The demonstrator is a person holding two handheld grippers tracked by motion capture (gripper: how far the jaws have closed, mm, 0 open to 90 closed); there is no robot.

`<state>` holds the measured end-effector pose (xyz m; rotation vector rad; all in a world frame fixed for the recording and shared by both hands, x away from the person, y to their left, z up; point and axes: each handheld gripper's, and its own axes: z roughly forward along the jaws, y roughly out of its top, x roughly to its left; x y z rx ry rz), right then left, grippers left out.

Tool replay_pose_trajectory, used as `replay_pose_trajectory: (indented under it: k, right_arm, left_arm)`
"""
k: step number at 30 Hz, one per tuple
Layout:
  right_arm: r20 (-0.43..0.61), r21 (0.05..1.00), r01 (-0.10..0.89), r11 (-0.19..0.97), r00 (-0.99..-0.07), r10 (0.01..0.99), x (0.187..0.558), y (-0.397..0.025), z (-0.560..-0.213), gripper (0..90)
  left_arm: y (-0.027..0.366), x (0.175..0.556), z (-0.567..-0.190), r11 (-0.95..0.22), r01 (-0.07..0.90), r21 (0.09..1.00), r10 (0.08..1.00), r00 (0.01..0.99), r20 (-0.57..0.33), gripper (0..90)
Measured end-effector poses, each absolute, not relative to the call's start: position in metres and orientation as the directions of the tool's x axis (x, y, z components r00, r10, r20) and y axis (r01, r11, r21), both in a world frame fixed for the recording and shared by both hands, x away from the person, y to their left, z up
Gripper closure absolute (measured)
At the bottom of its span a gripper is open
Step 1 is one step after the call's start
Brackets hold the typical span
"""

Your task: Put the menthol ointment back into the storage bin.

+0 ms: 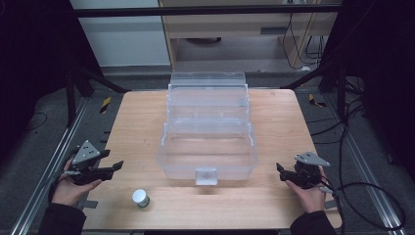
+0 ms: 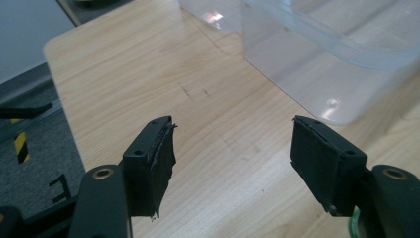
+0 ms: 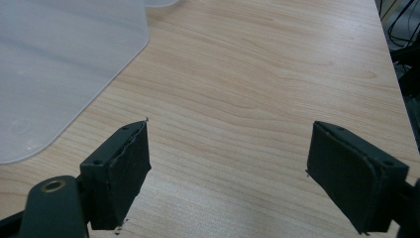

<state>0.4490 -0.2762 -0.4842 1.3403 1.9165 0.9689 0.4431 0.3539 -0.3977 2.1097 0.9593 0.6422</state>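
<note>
A wooden table (image 1: 132, 117) carries a clear open box (image 1: 208, 142) at its middle and a small jar (image 1: 141, 198) near the front edge.

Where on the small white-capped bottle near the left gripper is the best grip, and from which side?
Probably across its round body just below the white cap. The small bottle stands upright on the table, apart from the clear box. The open left gripper is nearest, so coming in low from the bottle's left suits, jaws either side.

No lettering, label, brand or number can be read on anything in these views, the small white-capped jar (image 1: 141, 198) included.
</note>
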Motion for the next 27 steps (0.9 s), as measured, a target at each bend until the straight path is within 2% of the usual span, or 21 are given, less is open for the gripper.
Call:
replay_pose_trajectory:
  k: [8,10,16,27]
  right_arm:
    - [-0.066,0.832,0.508,0.224,-0.310,0.948,0.449,-0.277,-0.484,17.0]
    - [-0.072,0.827,0.511,0.233,-0.316,0.946,0.450,-0.276,-0.485,16.9]
    - [-0.075,0.821,0.517,0.241,-0.321,0.944,0.450,-0.275,-0.486,16.8]
    - [-0.090,0.813,0.522,0.258,-0.325,0.941,0.450,-0.275,-0.487,16.5]
  left_arm:
    - [0.346,0.444,-0.390,-0.554,0.409,0.725,0.706,0.692,0.150,29.6]
    - [0.343,0.444,-0.389,-0.611,0.388,0.690,0.651,0.742,0.159,28.0]
    - [0.334,0.442,-0.385,-0.679,0.347,0.647,0.567,0.807,0.163,25.2]
    - [0.321,0.439,-0.378,-0.775,0.308,0.552,0.469,0.866,0.175,21.8]
